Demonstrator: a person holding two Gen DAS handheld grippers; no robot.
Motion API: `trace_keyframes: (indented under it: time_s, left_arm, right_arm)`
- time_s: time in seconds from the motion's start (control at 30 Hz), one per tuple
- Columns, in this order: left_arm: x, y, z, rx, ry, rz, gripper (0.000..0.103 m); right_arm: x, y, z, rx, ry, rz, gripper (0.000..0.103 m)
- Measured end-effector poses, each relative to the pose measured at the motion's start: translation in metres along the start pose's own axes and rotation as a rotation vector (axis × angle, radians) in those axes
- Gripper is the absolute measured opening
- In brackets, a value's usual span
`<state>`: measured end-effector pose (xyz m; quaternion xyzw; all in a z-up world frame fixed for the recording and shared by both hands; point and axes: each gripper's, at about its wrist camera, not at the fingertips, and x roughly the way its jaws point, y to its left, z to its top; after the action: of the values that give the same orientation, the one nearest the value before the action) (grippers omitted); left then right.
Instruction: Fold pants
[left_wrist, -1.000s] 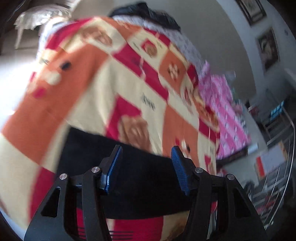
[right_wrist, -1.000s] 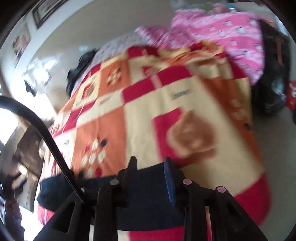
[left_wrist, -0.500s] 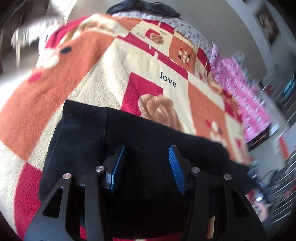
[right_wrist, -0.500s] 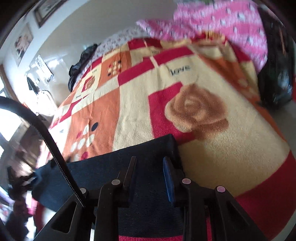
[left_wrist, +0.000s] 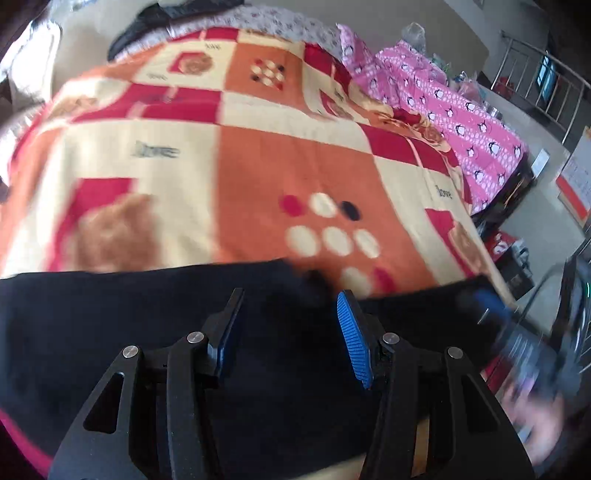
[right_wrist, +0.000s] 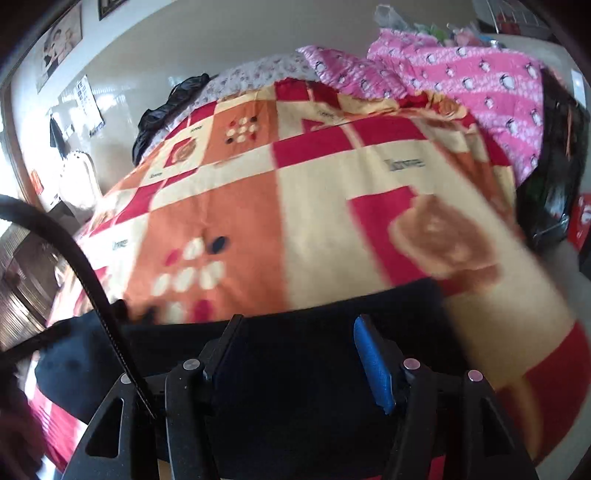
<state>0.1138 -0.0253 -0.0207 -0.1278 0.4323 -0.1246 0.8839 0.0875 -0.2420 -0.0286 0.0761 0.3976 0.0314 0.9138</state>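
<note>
The black pants (left_wrist: 110, 325) lie flat across the near edge of a bed covered by an orange, red and cream patchwork blanket (left_wrist: 258, 155). My left gripper (left_wrist: 290, 314) is open and hovers just above the pants, jaws wide apart with nothing between them. In the right wrist view the pants (right_wrist: 295, 354) span the near blanket edge, and my right gripper (right_wrist: 295, 343) is open above them, empty. The other gripper and hand show blurred at the right of the left wrist view (left_wrist: 524, 350).
A pink penguin-print quilt (left_wrist: 443, 99) lies bunched on the far right of the bed. A black garment (right_wrist: 166, 107) sits at the head of the bed. A metal rack (left_wrist: 546, 77) stands right. A black cable (right_wrist: 74, 258) crosses the right wrist view.
Both grippers swung sideways along the pants; the views show a different stretch of blanket. The right gripper's jaws have opened wider. The pants stay flat on the bed.
</note>
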Motion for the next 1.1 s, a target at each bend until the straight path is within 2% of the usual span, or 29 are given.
trace_keyframes:
  time_s: [0.03, 0.07, 0.13, 0.17, 0.27, 0.43, 0.57, 0.7, 0.83, 0.9, 0.97, 1.03, 1.1]
  left_arm:
    - [0.015, 0.001, 0.004, -0.028, 0.033, 0.005, 0.049]
    - [0.033, 0.005, 0.006, -0.052, 0.083, 0.045, 0.049]
    - [0.036, 0.003, 0.005, -0.011, 0.04, 0.058, 0.049]
    - [0.035, 0.0, 0.004, 0.017, 0.035, 0.068, 0.05]
    - [0.034, -0.003, 0.0, 0.065, 0.026, 0.083, 0.05]
    - [0.038, -0.002, -0.003, 0.061, -0.005, 0.074, 0.05]
    - [0.036, 0.003, -0.008, 0.018, -0.021, 0.027, 0.05]
    - [0.034, 0.014, -0.008, -0.05, -0.037, -0.047, 0.05]
    - [0.031, 0.015, -0.009, -0.054, -0.04, -0.06, 0.05]
    - [0.029, 0.019, -0.009, -0.071, -0.044, -0.085, 0.05]
    - [0.028, 0.025, -0.011, -0.099, -0.049, -0.122, 0.05]
    - [0.027, 0.031, -0.011, -0.122, -0.051, -0.157, 0.05]
    - [0.025, 0.035, -0.012, -0.142, -0.054, -0.188, 0.05]
  right_arm:
    - [0.007, 0.012, -0.003, -0.041, 0.017, -0.013, 0.058]
    - [0.016, 0.021, -0.01, -0.075, 0.029, -0.026, 0.06]
    - [0.019, 0.027, -0.025, -0.134, -0.028, -0.057, 0.064]
    - [0.019, 0.029, -0.026, -0.147, -0.029, -0.059, 0.068]
    - [0.018, 0.026, -0.026, -0.141, -0.027, -0.022, 0.075]
    - [0.015, 0.02, -0.025, -0.111, -0.031, 0.027, 0.077]
    - [0.001, 0.006, -0.025, -0.036, -0.078, 0.095, 0.076]
    - [-0.016, -0.013, -0.025, 0.047, -0.134, 0.094, 0.076]
    - [-0.037, -0.037, -0.029, 0.174, -0.163, 0.076, 0.076]
    - [-0.053, -0.055, -0.035, 0.252, -0.16, 0.08, 0.076]
    - [-0.078, -0.077, -0.047, 0.343, -0.199, 0.066, 0.076]
    - [-0.096, -0.097, -0.058, 0.408, -0.225, 0.094, 0.076]
    - [-0.107, -0.114, -0.071, 0.46, -0.214, 0.143, 0.076]
